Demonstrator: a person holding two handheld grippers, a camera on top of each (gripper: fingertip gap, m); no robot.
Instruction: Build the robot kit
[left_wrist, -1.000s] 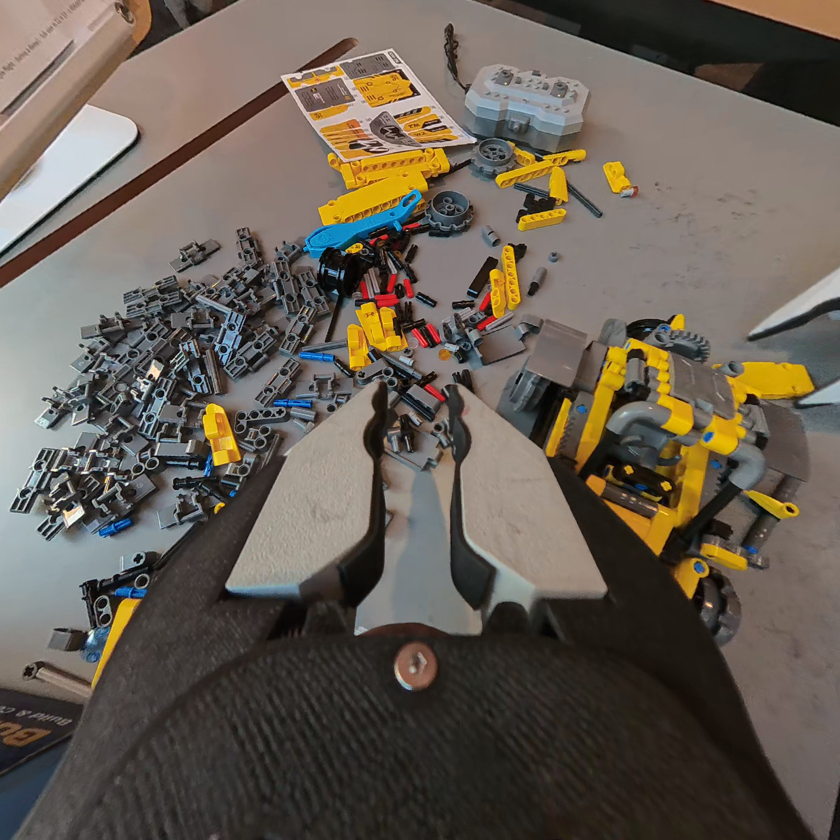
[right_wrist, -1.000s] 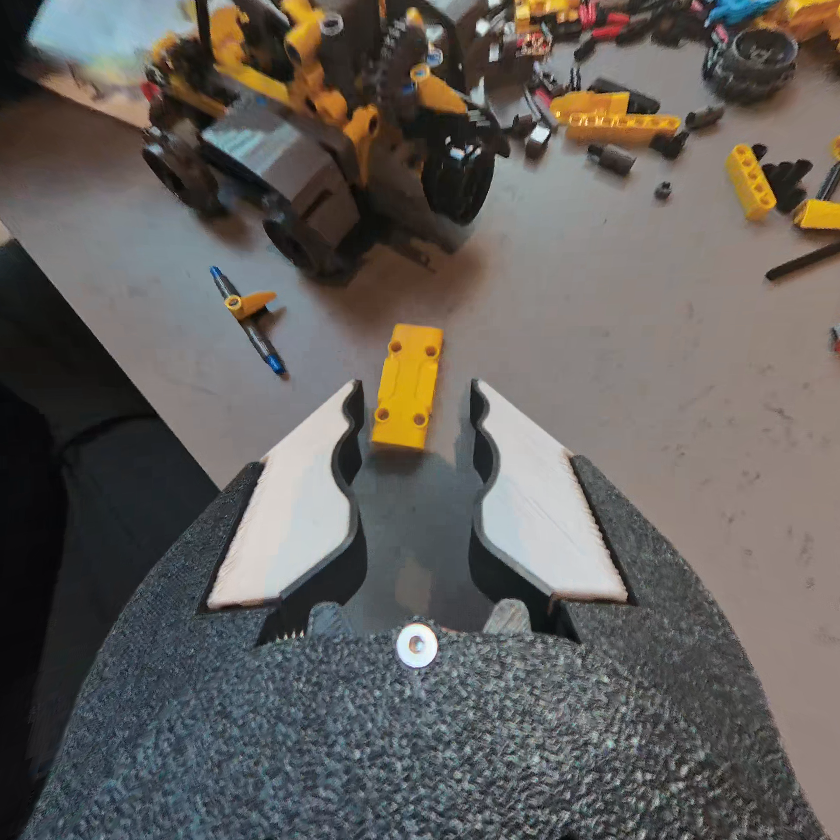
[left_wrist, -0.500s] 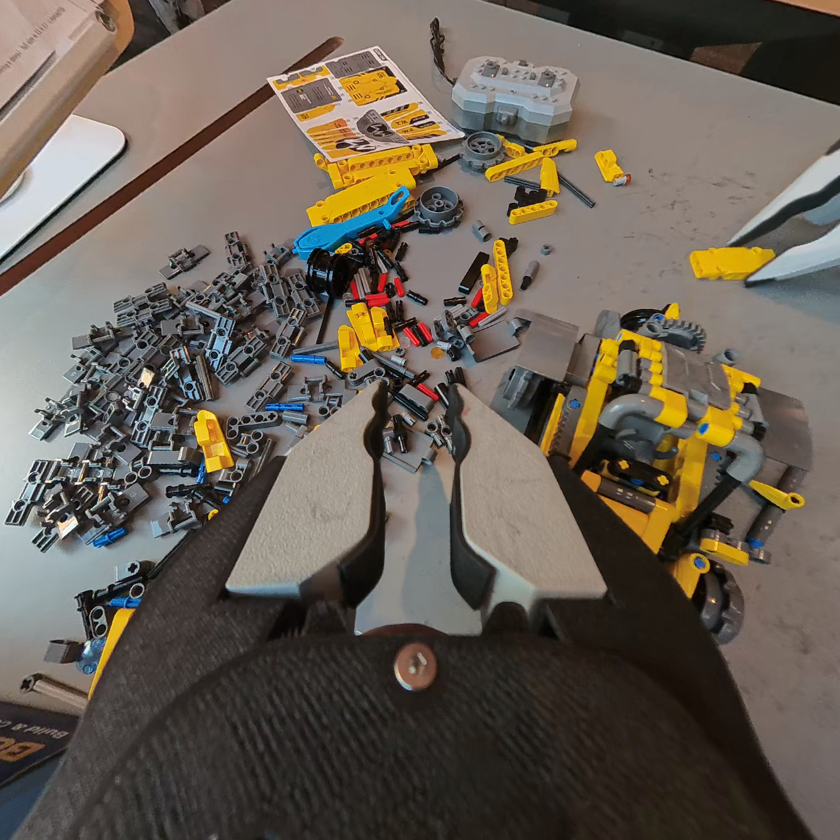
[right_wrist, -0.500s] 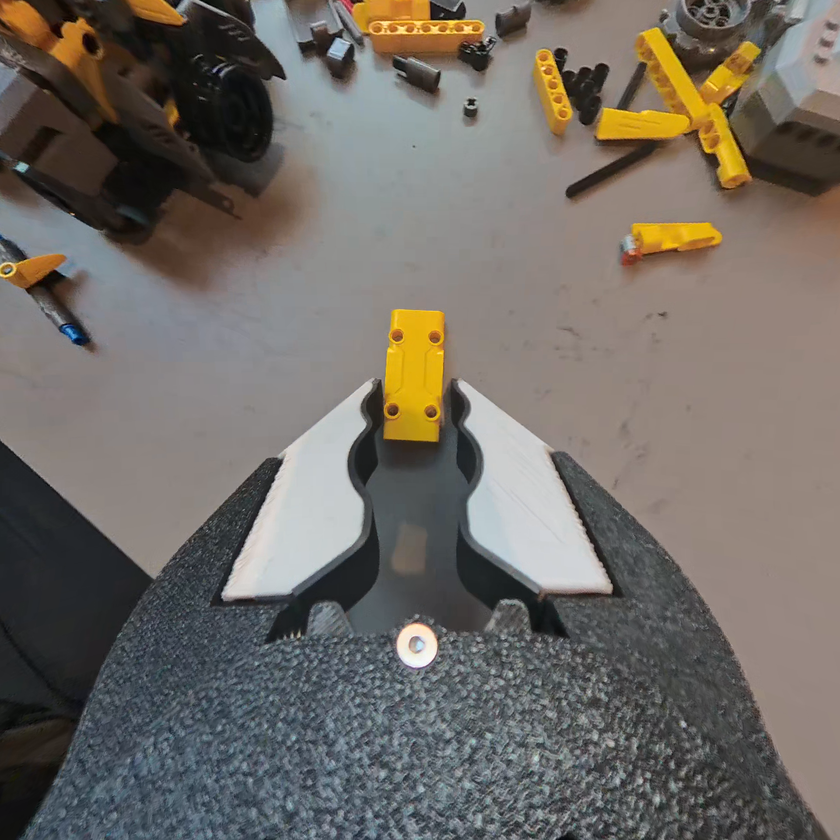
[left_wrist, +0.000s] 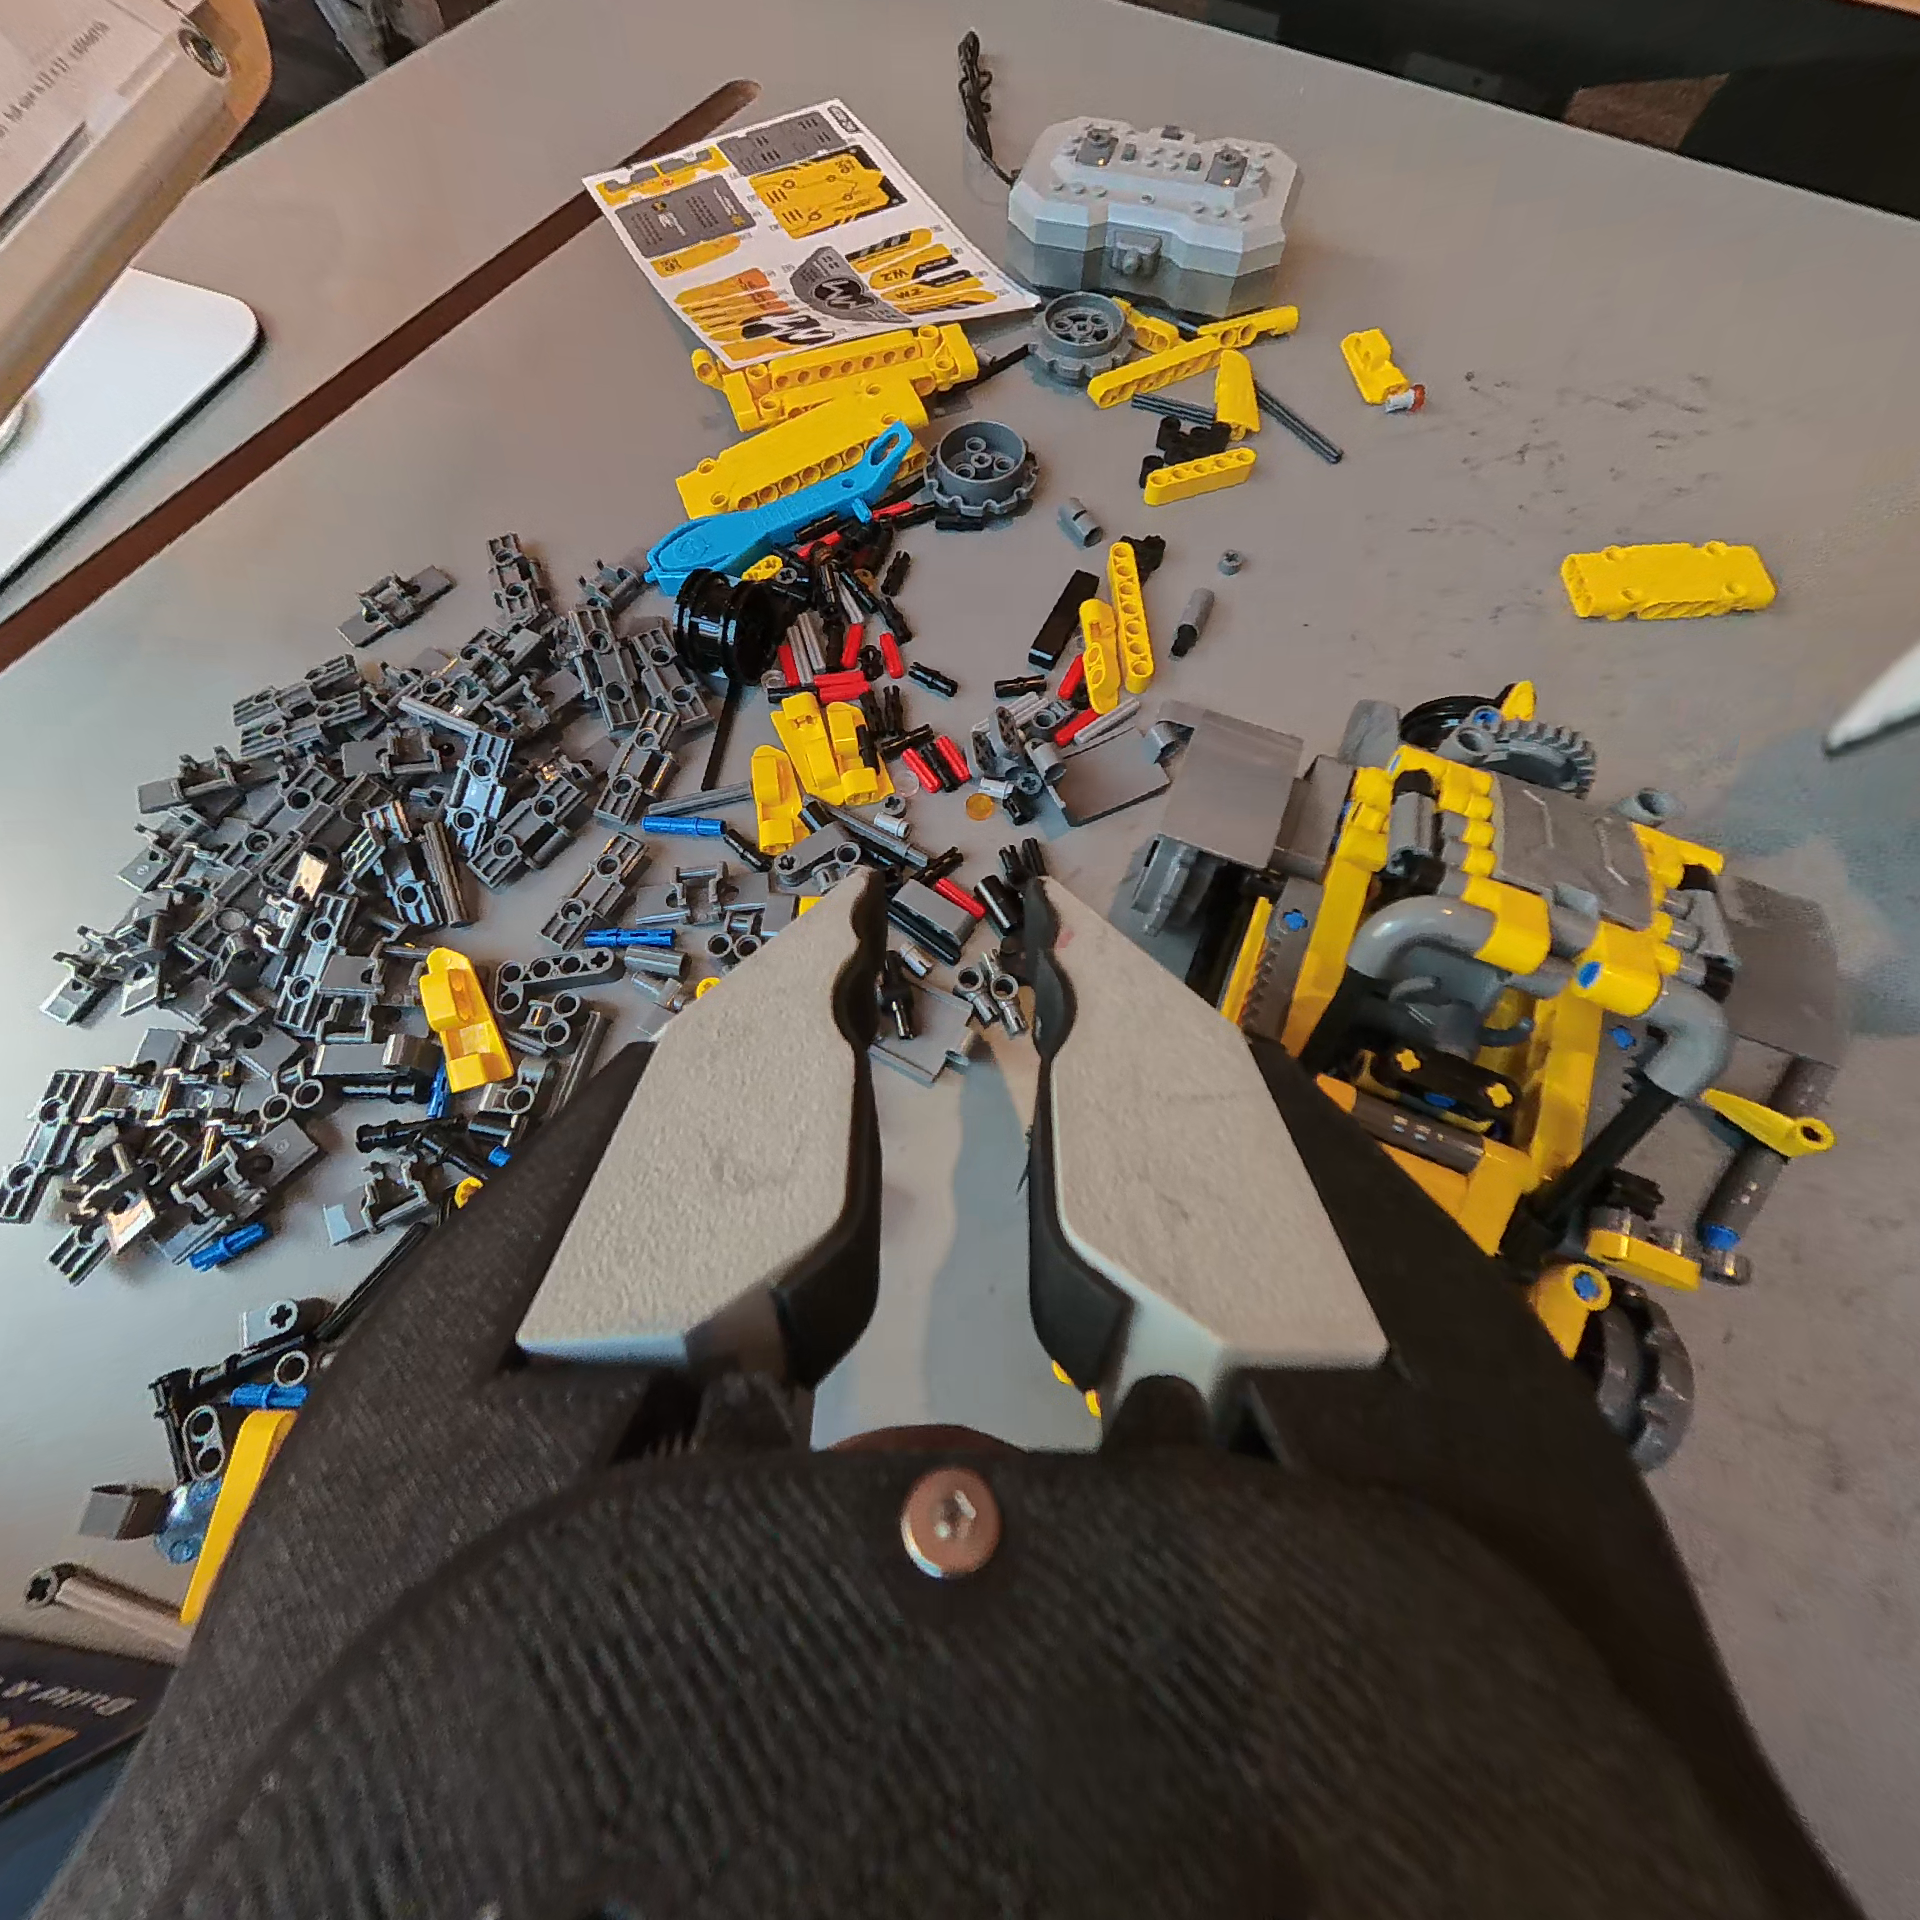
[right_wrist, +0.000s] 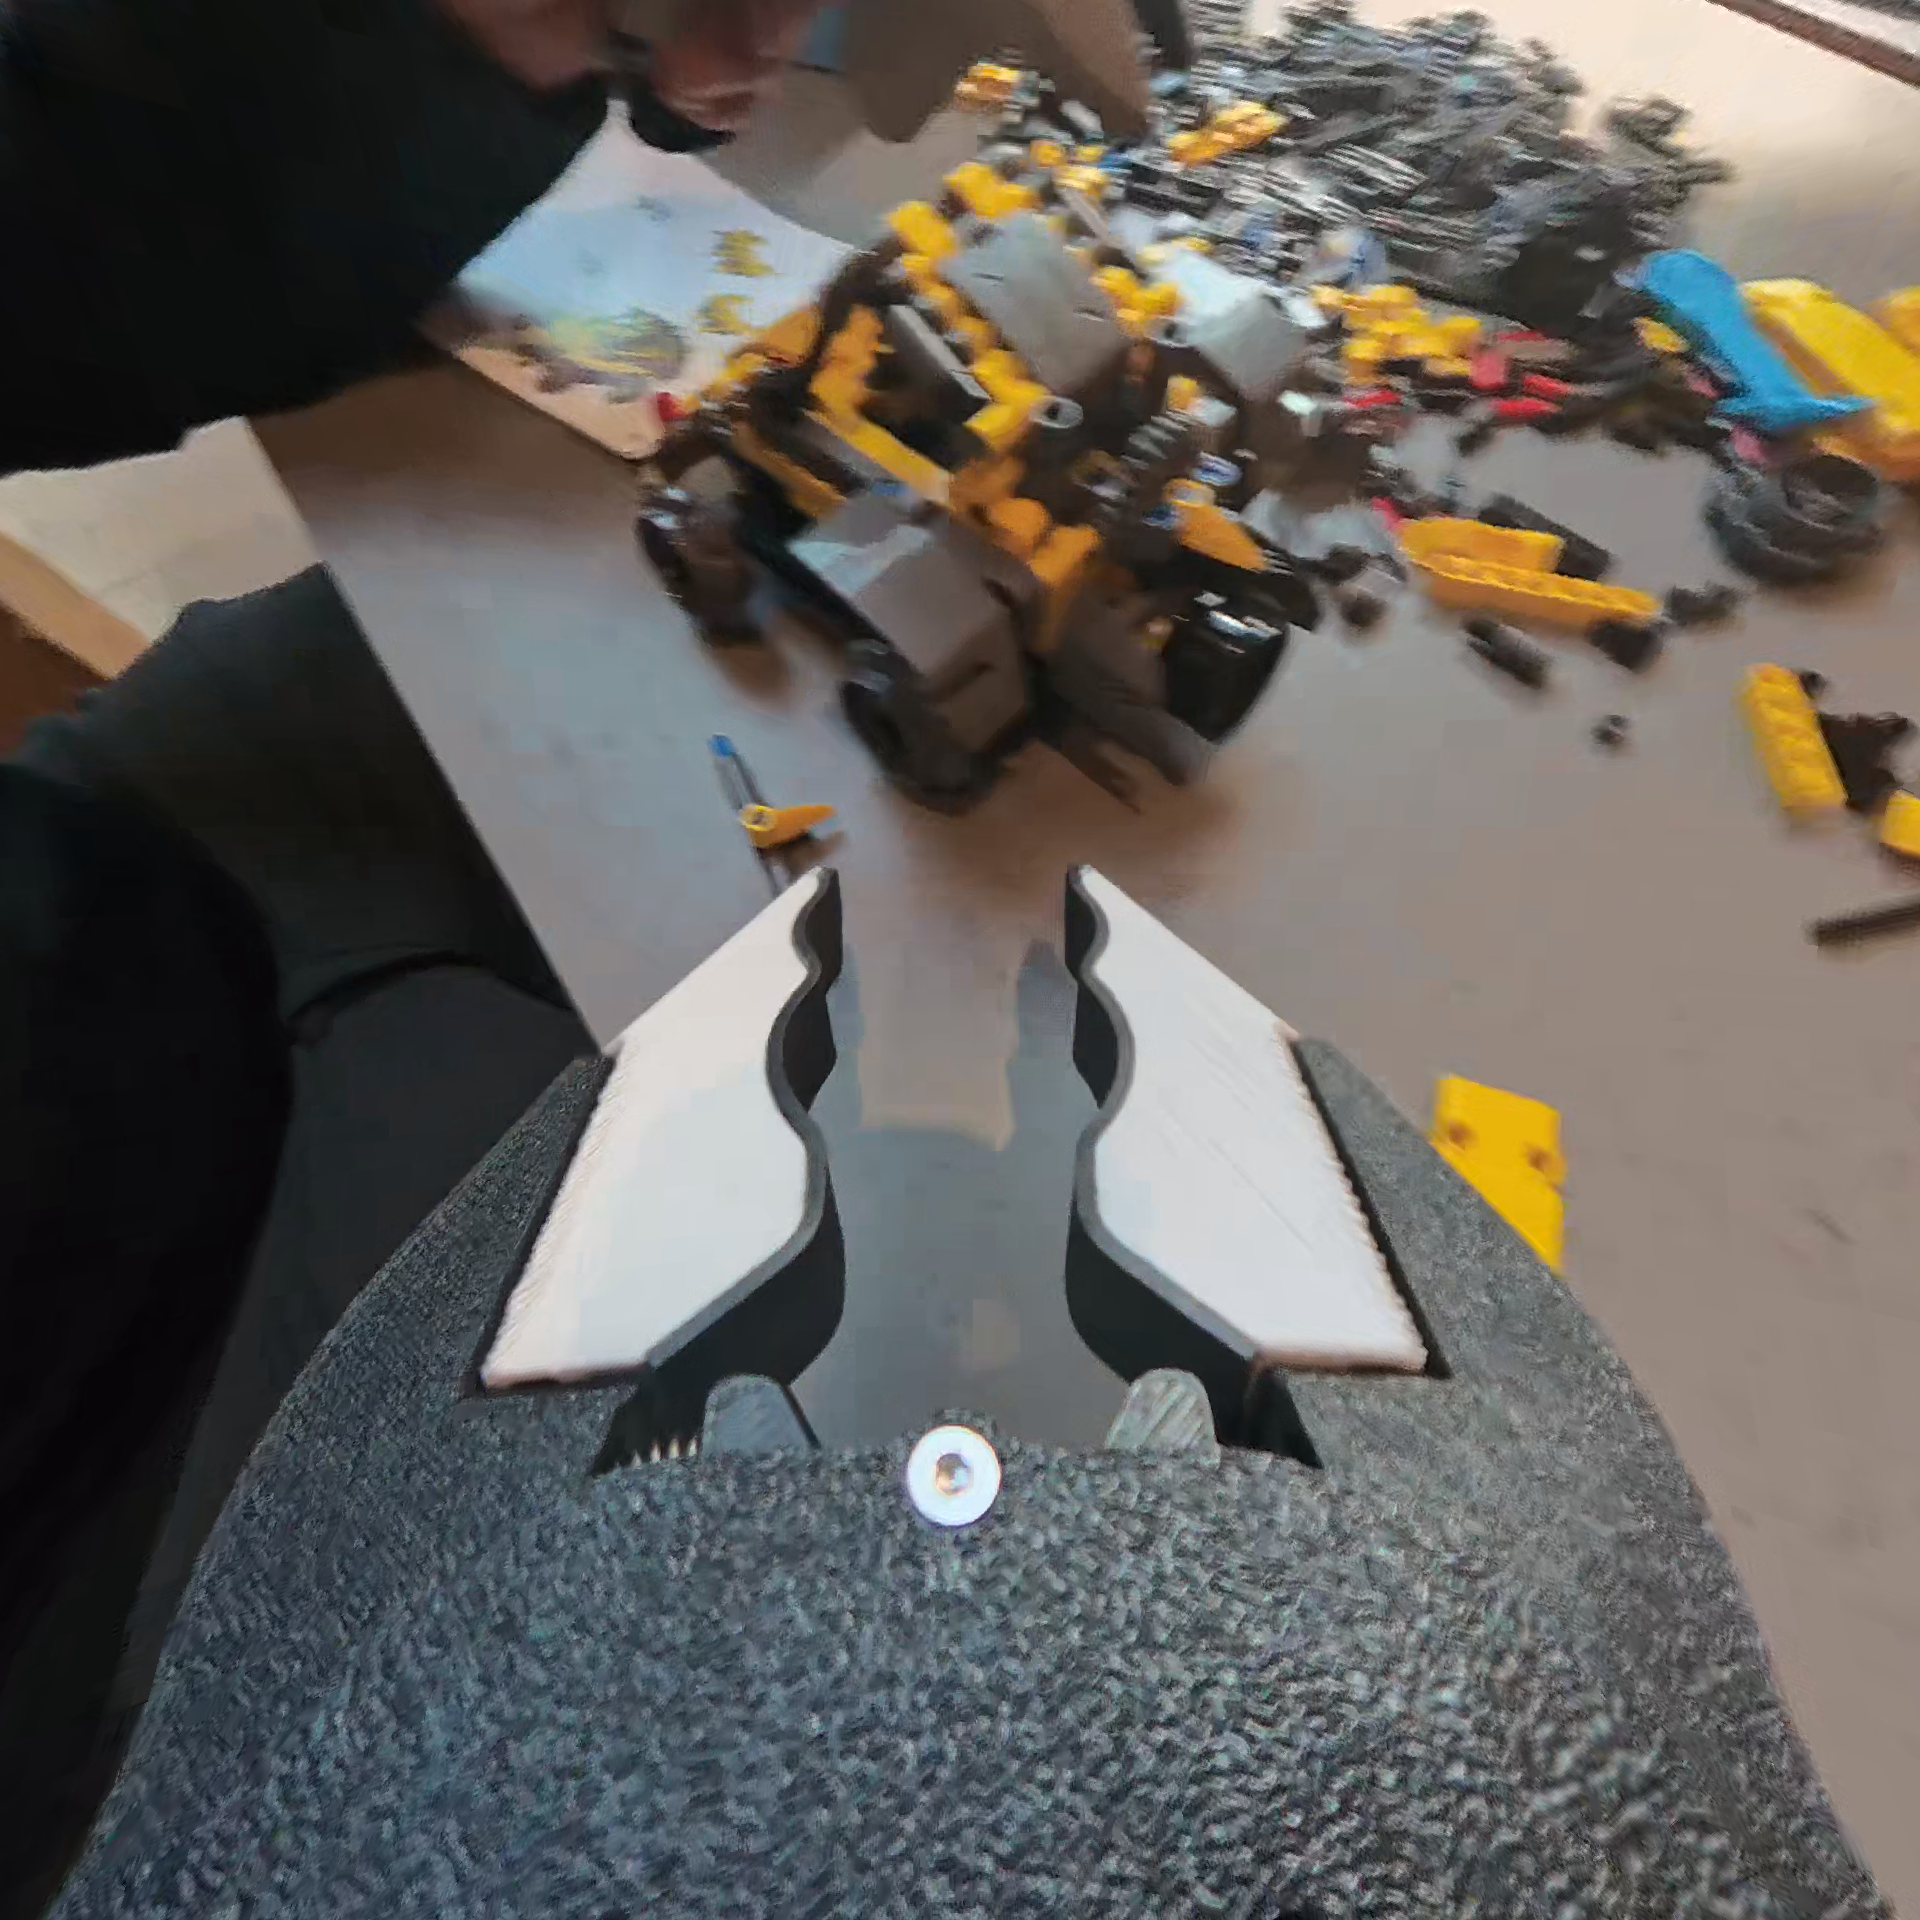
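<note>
One yellow panel (right_wrist: 1501, 1164), formerly gripped, beside right gripper (right_wrist: 951, 914).

The left wrist view is sharp and evenly lit, with cool daylight on the grey table (left_wrist: 1558, 260) and soft shadows. Wide-angle bending curves its edges. The right wrist view is warmer and dimmer, and motion blur smears the far toy vehicle (right_wrist: 987, 499) and loose bricks.

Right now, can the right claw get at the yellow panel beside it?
Probably yes: the right claw is open and empty, and the yellow panel lies alone on bare table, nothing blocking it.
</note>
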